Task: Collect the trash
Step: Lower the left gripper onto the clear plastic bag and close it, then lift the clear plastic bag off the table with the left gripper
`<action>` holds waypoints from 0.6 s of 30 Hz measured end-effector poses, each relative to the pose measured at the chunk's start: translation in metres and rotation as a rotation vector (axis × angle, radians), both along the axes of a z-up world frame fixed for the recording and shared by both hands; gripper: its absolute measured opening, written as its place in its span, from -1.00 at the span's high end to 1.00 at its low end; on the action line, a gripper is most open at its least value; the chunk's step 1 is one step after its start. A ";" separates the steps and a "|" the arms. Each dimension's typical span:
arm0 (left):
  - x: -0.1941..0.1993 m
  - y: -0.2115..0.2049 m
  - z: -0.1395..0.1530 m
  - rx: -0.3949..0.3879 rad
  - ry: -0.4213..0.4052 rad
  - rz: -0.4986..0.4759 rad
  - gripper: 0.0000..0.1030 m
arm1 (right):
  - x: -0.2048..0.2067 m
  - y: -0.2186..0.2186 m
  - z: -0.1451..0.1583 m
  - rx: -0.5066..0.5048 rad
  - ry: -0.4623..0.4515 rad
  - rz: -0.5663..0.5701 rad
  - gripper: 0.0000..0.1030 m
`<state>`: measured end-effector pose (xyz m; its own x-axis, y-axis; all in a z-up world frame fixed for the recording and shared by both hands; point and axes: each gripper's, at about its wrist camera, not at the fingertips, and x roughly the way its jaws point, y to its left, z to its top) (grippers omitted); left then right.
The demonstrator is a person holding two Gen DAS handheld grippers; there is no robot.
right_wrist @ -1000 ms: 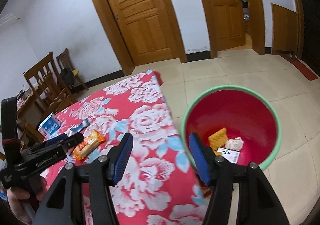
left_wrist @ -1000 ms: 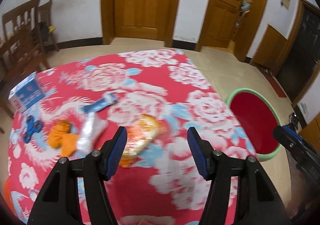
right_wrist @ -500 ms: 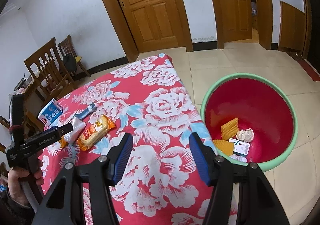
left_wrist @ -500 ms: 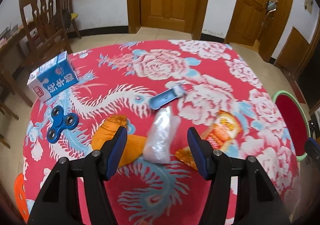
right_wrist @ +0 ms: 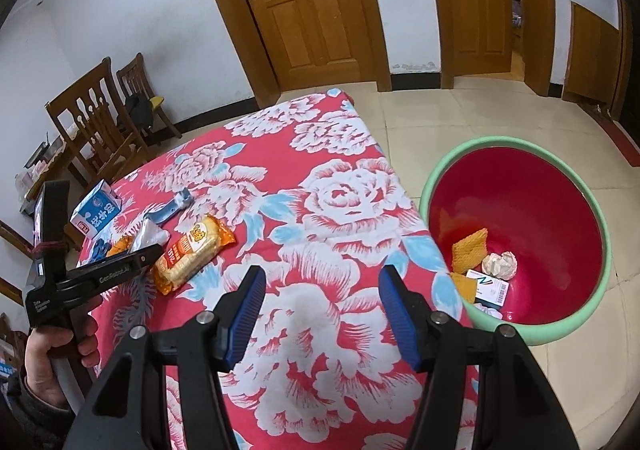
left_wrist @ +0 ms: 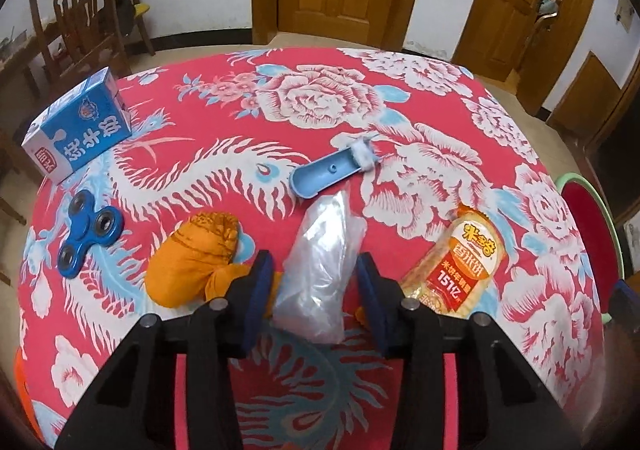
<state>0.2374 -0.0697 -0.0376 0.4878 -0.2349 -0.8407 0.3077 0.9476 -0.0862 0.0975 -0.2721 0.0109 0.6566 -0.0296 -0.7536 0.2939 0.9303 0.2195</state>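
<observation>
Left wrist: left tongs (left_wrist: 316, 282) closing astride clear bag (left_wrist: 320, 266); probably light, limp, slippery; pinch mid-body. Right tongs (right_wrist: 322, 310) wide, empty.

I see white walls (right_wrist: 120, 10) with a dark skirting, two panelled wooden doors (right_wrist: 312, 2), pale floor tiles (right_wrist: 460, 118), and wooden chairs (left_wrist: 76, 22) against the far wall beyond the red floral tabletop (left_wrist: 320, 98).
</observation>
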 end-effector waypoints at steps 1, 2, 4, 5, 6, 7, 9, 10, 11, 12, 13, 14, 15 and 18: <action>0.000 -0.001 0.000 0.008 0.002 0.004 0.15 | 0.001 0.001 0.000 -0.001 0.000 0.005 -0.20; -0.001 -0.002 0.000 0.017 0.003 0.005 0.19 | 0.002 0.003 0.001 -0.003 -0.001 0.010 -0.20; -0.002 -0.004 0.001 0.035 0.001 0.006 0.26 | 0.003 0.006 0.002 -0.007 -0.002 0.019 -0.20; -0.003 -0.003 0.002 0.021 0.007 0.001 0.29 | 0.003 0.007 0.003 -0.006 -0.002 0.023 -0.20; -0.004 -0.002 0.002 0.008 0.012 -0.003 0.30 | 0.004 0.009 0.004 0.000 -0.003 0.032 -0.20; -0.005 0.000 0.003 -0.012 0.018 -0.005 0.31 | 0.004 0.011 0.005 0.005 -0.003 0.038 -0.20; -0.010 0.004 0.008 -0.040 0.005 0.000 0.32 | 0.006 0.017 0.007 0.015 -0.004 0.056 -0.20; -0.015 0.008 0.012 -0.053 -0.009 0.005 0.32 | 0.008 0.021 0.008 0.018 -0.005 0.064 -0.20; -0.017 0.011 0.015 -0.064 -0.016 0.012 0.32 | 0.009 0.023 0.008 0.019 -0.005 0.071 -0.20; -0.020 0.014 0.018 -0.077 -0.021 0.020 0.32 | 0.010 0.028 0.010 0.022 -0.004 0.080 -0.20; -0.024 0.021 0.021 -0.100 -0.026 0.033 0.32 | 0.011 0.030 0.010 0.024 -0.005 0.087 -0.20; -0.026 0.026 0.024 -0.114 -0.028 0.044 0.32 | 0.013 0.034 0.011 0.027 -0.007 0.097 -0.20; -0.029 0.034 0.026 -0.129 -0.032 0.063 0.32 | 0.015 0.038 0.012 0.026 -0.007 0.103 -0.20; -0.036 0.055 0.028 -0.165 -0.035 0.128 0.32 | 0.023 0.049 0.013 0.031 -0.008 0.121 -0.20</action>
<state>0.2017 -0.0147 -0.0093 0.5509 -0.3021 -0.7780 0.1916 0.9531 -0.2344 0.1201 -0.2226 0.0236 0.6602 0.0737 -0.7474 0.1781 0.9514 0.2512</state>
